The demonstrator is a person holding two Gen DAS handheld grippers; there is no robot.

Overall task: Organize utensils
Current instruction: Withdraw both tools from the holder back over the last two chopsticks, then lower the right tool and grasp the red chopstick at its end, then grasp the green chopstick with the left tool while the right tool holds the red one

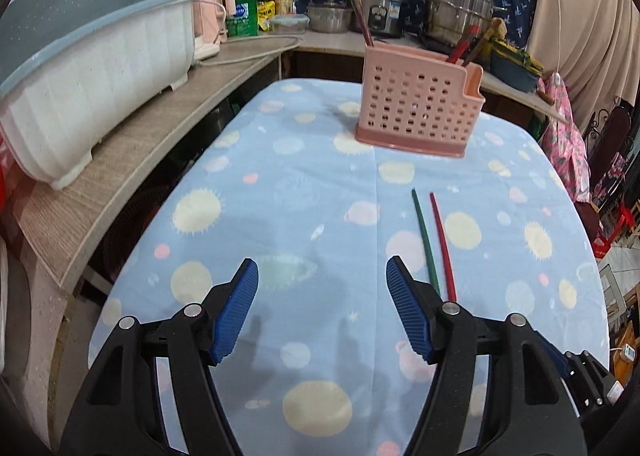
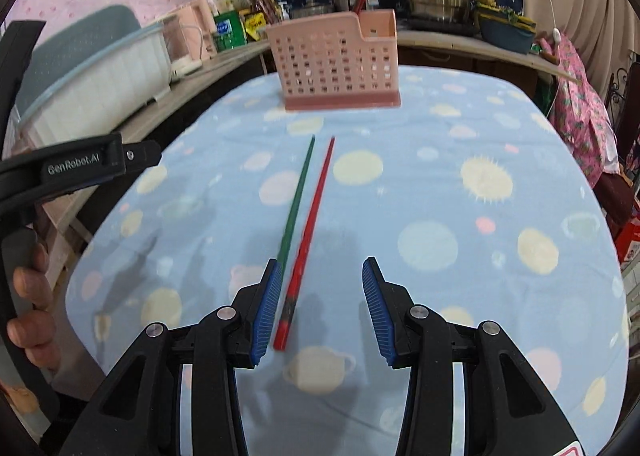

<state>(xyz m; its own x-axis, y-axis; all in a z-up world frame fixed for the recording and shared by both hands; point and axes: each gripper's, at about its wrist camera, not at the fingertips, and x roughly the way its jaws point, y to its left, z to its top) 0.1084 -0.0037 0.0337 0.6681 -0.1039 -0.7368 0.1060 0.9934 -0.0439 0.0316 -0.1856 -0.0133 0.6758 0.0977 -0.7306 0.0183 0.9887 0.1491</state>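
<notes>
Nearest to me, the right gripper (image 2: 318, 306) hangs low over the table (image 2: 460, 296), jaws apart and gripping nothing. The thick end of the red chopstick (image 2: 310, 232) lies between its blue pads, closer to the left one, and no pad touches it. I think this is the approach for a pick: the jaws stand on both sides of the stick so that closing will catch it. The green chopstick (image 2: 298, 192) lies just beside the red one, almost parallel; its near end goes under the left pad, so there is a risk to take both or to push it away.

The left gripper (image 1: 322, 310) is also open and empty, over bare cloth, with both chopsticks to its right. It seems only to wait.

Further on, the pink basket (image 2: 334, 60) stands upright near the far edge of the table. Some chopsticks already stand in its back part, so probably these two belong there.
</notes>
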